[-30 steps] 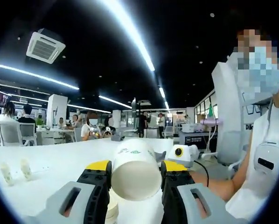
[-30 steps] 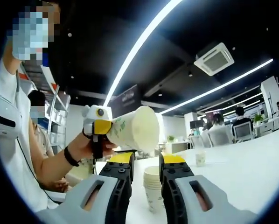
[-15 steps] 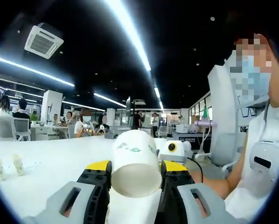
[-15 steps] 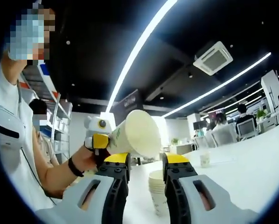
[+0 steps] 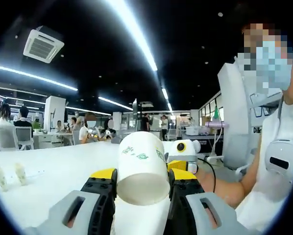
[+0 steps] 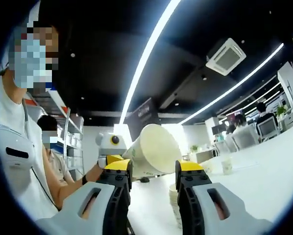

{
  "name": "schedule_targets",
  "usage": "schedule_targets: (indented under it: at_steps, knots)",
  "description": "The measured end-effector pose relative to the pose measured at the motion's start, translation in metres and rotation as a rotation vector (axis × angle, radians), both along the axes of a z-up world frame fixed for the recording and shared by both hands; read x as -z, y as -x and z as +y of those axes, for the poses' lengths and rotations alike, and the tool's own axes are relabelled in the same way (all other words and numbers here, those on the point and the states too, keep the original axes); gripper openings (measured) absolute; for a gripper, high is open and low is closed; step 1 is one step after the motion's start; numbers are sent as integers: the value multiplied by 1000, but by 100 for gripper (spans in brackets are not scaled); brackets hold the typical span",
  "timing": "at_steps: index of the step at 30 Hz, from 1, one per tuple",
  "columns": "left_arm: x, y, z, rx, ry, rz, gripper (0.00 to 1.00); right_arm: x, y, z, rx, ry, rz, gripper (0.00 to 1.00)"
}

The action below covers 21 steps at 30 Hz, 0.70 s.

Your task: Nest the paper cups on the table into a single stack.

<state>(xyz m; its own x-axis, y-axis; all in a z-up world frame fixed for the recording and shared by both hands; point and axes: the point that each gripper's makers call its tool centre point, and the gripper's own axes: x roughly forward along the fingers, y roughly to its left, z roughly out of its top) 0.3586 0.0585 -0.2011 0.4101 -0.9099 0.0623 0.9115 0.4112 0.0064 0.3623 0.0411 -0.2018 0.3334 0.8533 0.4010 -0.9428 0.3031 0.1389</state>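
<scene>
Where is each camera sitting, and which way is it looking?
Left gripper view: rides on the left gripper, looking along its jaws at the white paper cup with green print they clamp, over the white table; the person's forearm and white shirt show at right.
Right gripper view: rides on the right gripper, looking between its open jaws at the stack of white paper cups on the table; the person's shirt shows at left.
Shared: the held cup, the left gripper and the person.

The gap between the left gripper jaws is blocked by a clamped paper cup; bare white table is seen left, where two small cups stand.
</scene>
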Motion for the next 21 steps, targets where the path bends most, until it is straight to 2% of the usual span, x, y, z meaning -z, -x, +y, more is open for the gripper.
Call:
schedule_targets:
  at_steps: [8,14,17,21]
  knots:
    - [10,4,1,-27,-36,-34,45,-5,6,11,-71,-38,33,38]
    - [-2,2,17,-65,-2,-69,45,-2,5,16,-77,-38,54,40]
    - [-8,-4,33,-78,21,-64,45,0,3,16,-70,-31,56,40]
    - [-16,-4,47,-74,69,-52,45,7,-7,14,-10,6,58,40]
